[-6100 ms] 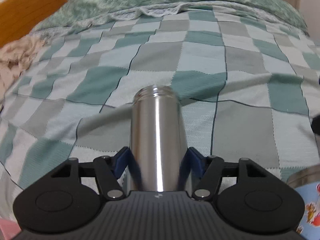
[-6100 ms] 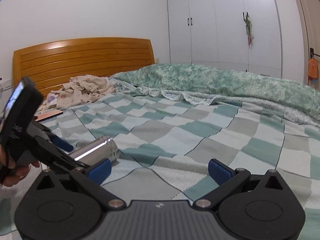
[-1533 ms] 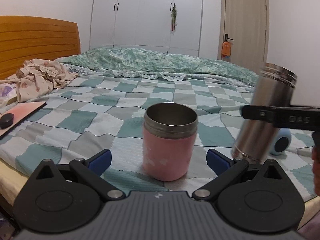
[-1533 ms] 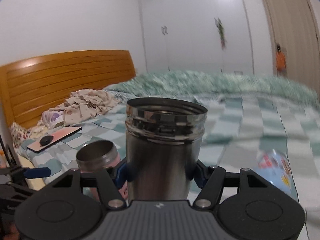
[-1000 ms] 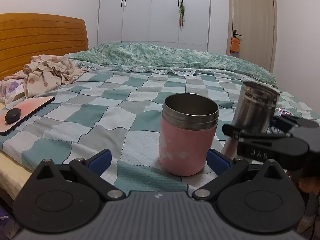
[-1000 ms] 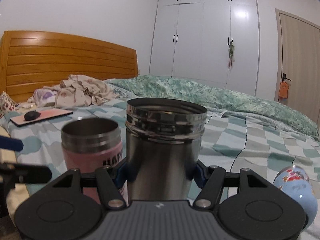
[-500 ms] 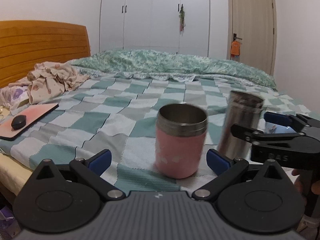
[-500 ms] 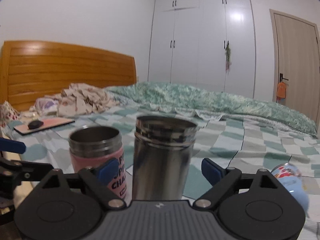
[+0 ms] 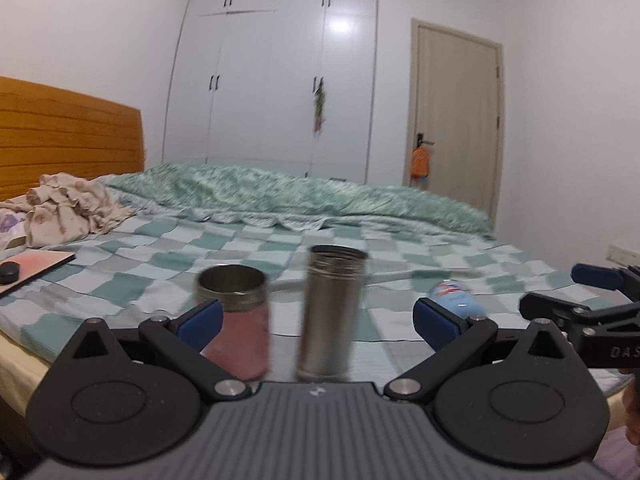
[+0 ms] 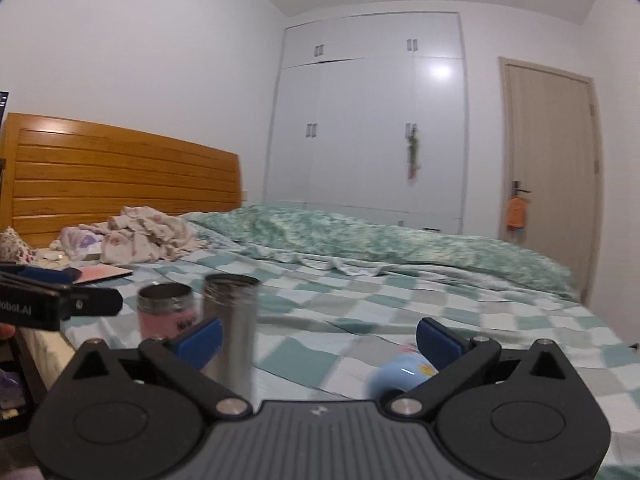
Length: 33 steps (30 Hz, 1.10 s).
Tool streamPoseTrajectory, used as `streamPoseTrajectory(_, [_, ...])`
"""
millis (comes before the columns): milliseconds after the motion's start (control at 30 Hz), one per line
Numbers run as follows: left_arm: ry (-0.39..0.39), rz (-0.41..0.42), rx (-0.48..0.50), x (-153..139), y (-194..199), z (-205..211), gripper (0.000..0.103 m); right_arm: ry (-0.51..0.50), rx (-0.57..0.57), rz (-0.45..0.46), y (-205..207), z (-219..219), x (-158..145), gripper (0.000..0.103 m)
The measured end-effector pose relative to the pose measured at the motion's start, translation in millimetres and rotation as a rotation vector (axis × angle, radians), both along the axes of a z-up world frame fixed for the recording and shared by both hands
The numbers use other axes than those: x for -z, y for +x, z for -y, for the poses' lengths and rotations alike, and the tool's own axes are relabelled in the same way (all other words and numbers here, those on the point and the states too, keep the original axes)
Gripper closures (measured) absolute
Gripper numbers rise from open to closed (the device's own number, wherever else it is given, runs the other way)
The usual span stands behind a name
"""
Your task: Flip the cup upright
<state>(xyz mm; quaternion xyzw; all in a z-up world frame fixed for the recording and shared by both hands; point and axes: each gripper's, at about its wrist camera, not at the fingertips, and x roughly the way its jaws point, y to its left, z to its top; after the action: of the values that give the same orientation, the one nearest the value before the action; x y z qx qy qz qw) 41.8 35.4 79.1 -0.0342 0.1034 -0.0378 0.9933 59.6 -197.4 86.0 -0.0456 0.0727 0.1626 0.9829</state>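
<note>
We hold both grippers wide open, nothing in them. The steel cup [image 9: 331, 310] stands upright on the bed [image 9: 400, 264], axis vertical, beside the pink cup [image 9: 236, 320]. The blue cup [image 10: 400, 374] lies on its side, just in front of the right gripper [image 10: 318, 336], nearer than the left gripper [image 9: 316, 316]; prob. next.

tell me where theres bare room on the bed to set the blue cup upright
Bare checked blanket lies past the blue cup toward the green duvet. The near-left edge is crowded: pink cup and steel cup stand close together, with a notebook farther left.
</note>
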Motion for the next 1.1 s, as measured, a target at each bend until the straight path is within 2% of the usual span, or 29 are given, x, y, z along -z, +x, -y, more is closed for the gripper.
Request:
streamPoseTrajectory(200, [-0.003, 0.034, 0.029, 27.5, -13.8, 38.6, 0.0, -0.023, 0.072, 0.003, -42.8, 51.2, 22.6, 0.0])
streamPoseTrajectory(433, [0.019, 0.072, 0.02, 56.6, -22.0, 63.2, 0.0, -0.03, 0.139, 0.019, -70.1, 80.9, 54.2, 0.0])
streamPoseTrajectory(667, [0.055, 0.097, 0.016, 72.3, -22.8, 76.4, 0.0, -0.018, 0.186, 0.036, -81.7, 97.0, 74.5, 0.0])
streamPoseTrajectory(1100, [0.064, 0.147, 0.023, 77.5, -32.3, 81.9, 0.0, 0.005, 0.227, 0.086, -88.2, 94.6, 79.2, 0.0])
